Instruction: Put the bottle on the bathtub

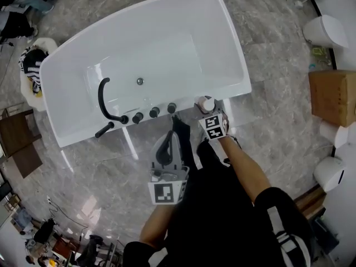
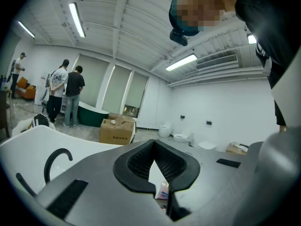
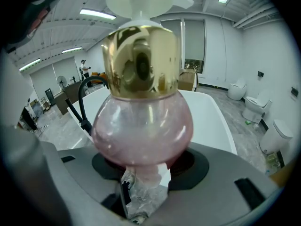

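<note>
While the right gripper [image 1: 211, 117] jaws pinch the pink bottle [image 3: 141, 126] at the bathtub's [image 1: 167, 49] near rim, letting go is left. The left gripper [image 2: 154, 145] jaws are pressed together, holding nothing.

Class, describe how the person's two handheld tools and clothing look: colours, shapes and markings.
The left tool and the right tool look alike: a smooth grey body, black pads lining the two jaws, and a white cube printed with black square markers. The person wears black, with a black short sleeve with white stripes on the right arm. No cables show.
</note>
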Available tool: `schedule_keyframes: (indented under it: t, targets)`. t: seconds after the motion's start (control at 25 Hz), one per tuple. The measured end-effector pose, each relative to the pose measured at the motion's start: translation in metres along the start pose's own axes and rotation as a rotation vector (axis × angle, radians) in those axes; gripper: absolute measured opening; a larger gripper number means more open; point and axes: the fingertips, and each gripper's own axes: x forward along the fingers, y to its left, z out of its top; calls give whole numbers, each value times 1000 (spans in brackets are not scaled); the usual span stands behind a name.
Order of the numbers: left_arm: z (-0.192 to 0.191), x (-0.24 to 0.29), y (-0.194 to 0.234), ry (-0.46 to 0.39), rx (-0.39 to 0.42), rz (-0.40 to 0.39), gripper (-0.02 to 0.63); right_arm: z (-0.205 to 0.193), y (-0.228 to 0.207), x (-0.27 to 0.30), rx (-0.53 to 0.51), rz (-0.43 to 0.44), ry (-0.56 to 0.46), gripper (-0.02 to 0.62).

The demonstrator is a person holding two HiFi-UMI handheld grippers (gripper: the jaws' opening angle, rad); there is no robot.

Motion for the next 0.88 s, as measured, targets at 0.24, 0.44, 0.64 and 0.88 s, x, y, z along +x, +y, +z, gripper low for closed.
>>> schedule_keyframes:
  t: [0.24, 0.44, 0.64, 0.88]
  targets:
    - [-3, 8, 2, 20, -21, 2, 15, -12, -4, 20, -18, 8, 12, 227]
    - [-3, 14, 4, 14, -23, 2, 15, -16, -10, 31, -4, 1, 19, 225]
    - [-9, 14, 8, 30, -27, 7, 15, -20, -10, 39, 7, 2, 24, 227]
    - [-12, 15, 11, 41, -23, 13, 15, -26, -7, 48, -4, 9, 38, 227]
